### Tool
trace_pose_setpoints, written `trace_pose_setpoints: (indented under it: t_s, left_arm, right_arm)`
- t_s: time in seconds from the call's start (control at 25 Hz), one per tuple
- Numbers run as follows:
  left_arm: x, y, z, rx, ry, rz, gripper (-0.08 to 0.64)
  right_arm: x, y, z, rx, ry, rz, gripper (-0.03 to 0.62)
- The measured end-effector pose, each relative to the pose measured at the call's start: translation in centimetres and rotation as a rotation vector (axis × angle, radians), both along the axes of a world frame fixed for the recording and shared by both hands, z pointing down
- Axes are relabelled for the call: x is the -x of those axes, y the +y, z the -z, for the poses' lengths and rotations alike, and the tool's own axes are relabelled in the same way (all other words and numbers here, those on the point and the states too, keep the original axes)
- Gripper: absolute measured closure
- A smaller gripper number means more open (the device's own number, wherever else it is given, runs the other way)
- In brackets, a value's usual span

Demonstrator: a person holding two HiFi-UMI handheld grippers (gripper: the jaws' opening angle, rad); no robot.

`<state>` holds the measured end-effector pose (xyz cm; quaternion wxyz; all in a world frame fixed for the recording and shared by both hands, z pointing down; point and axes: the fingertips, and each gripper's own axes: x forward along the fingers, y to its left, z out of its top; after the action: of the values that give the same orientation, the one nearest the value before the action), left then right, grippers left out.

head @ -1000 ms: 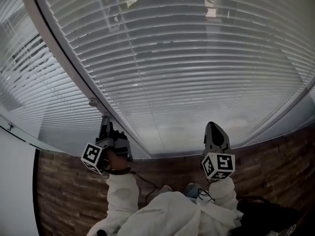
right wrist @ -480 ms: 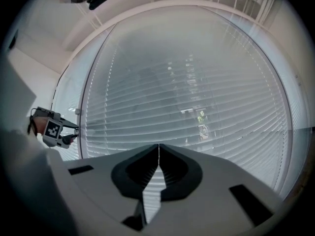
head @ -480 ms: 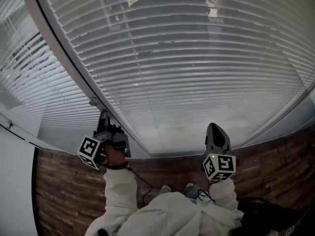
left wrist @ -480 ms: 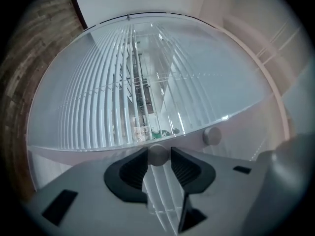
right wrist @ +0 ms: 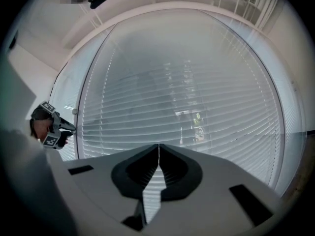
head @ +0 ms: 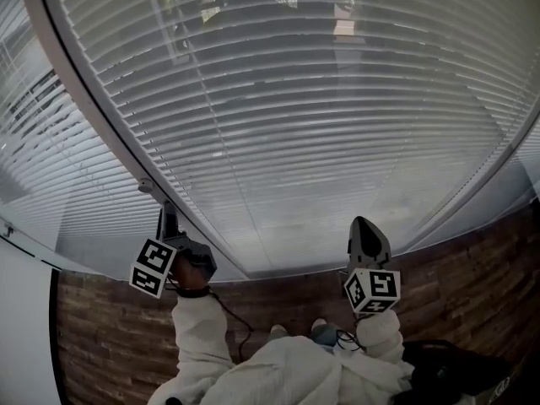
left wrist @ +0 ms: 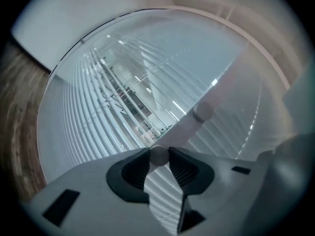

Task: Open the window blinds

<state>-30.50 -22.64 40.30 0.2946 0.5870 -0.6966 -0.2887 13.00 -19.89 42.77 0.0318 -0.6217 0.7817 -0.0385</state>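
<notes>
White slatted blinds [head: 321, 125] cover the big pane in front of me, their slats lying nearly flat against the glass. My left gripper [head: 167, 218] is at the frame's left post, level, below a small bracket [head: 146, 186]. In the left gripper view its jaws are closing on the round end of the pale tilt wand [left wrist: 197, 119], and the pads of the left gripper [left wrist: 158, 157] touch it on both sides. My right gripper [head: 368, 230] hangs before the lower right of the blinds [right wrist: 182, 97], and the right gripper [right wrist: 158, 149] is shut and empty.
A slanted white window post [head: 110, 133] divides this pane from a second blind [head: 51, 142] on the left. A white wall [head: 21, 327] stands at the far left. Wood-plank floor [head: 110, 336] lies below, with a dark bag [head: 456, 369] at the lower right.
My left gripper has rolled about its own axis at the post, so its marker cube turned and its jaws now show edge-on. The right gripper has kept its place.
</notes>
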Motion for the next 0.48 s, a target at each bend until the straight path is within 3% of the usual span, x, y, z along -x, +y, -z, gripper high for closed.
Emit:
trace_pose_setpoints:
  t_s: [0.12, 0.28, 0.48]
  left_arm:
    - [-0.06, 0.17, -0.05, 0.1, -0.244, -0.011, 0.436]
    - [-0.22, 0.44, 0.59, 0.252, -0.665, -0.011, 0.436]
    - [-0.86, 0.21, 0.23, 0.386, -1.131, -0.033, 0.436]
  right_arm:
    - [-0.33, 0.31, -0.33, 0.005, 0.003, -0.005, 0.578]
    - [-0.73, 0.49, -0.59, 0.012, 0.003, -0.011, 0.58]
    - [-0.97, 0.56, -0.93, 0.019, 0.0, -0.012, 0.58]
